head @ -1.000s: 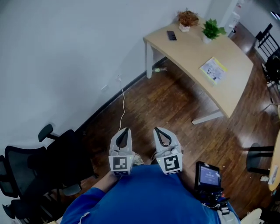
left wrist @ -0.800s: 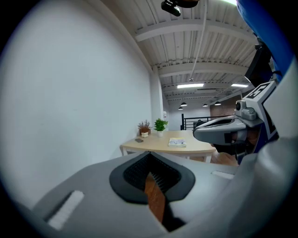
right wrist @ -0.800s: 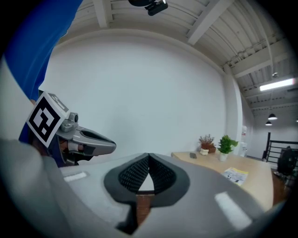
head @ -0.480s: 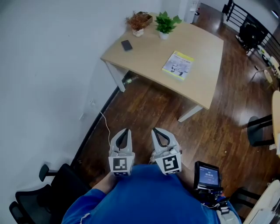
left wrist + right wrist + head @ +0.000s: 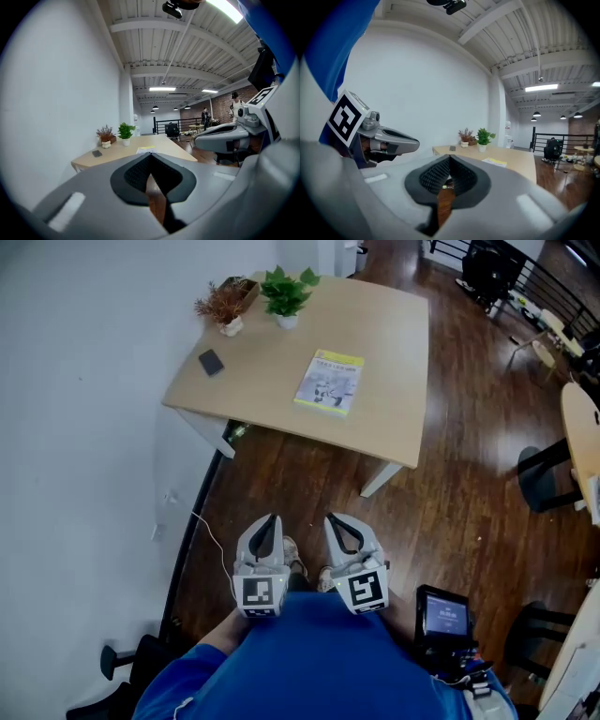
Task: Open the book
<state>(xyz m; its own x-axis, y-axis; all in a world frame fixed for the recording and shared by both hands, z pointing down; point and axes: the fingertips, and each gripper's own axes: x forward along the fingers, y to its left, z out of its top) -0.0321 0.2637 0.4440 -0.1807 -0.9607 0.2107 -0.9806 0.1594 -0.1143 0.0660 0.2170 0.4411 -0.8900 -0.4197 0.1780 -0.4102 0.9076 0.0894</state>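
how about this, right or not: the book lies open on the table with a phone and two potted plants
No: the head view shows the book lying closed on the table, with the phone, the dried plant and the green plant.

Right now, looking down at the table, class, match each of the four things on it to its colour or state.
Things:
1. book
2. phone
3. leafy plant
4. dried plant

Colour or state:
A. brown and twiggy
B. closed, yellow-trimmed cover
C. dark, lying flat
D. green, in a white pot

Pairs: 1-B, 2-C, 3-D, 4-A
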